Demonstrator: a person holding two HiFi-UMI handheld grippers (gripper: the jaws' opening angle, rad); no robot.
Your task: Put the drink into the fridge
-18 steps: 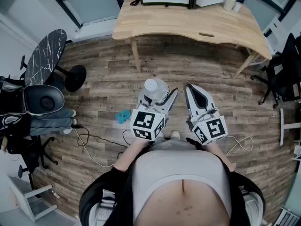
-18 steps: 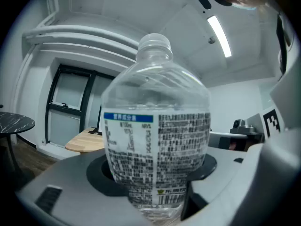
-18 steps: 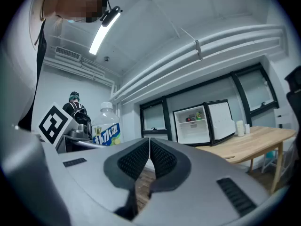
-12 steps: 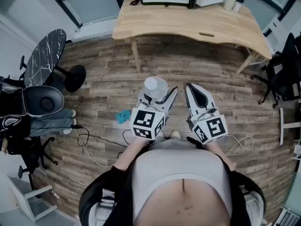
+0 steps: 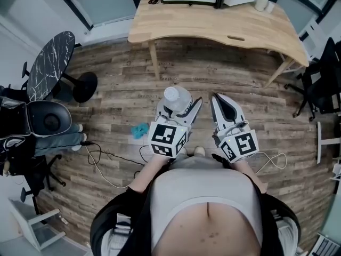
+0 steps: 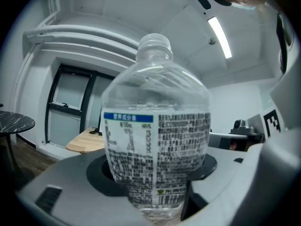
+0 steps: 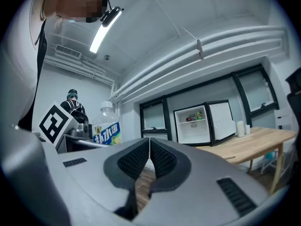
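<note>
change since earlier frame: next to none; both grippers keep their place. item: drink bottle [image 6: 155, 135], clear plastic, capped, full. location: upright in the left gripper [image 5: 179, 108], jaws spread wide and clamped on its labelled belly. handling, judged: fairly heavy, smooth, walls yield; hold at the label band, firm, not crushing. right gripper [image 7: 149, 147]: jaws together, empty. fridge [image 7: 197, 125]: open, well ahead.

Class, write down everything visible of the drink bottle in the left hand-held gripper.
The drink bottle is clear plastic, squat with rounded shoulders and a pale screw cap. A label of dense black print with a blue band wraps its body. It stands upright, clamped at its lower body between the jaws of the left hand-held gripper.
</note>
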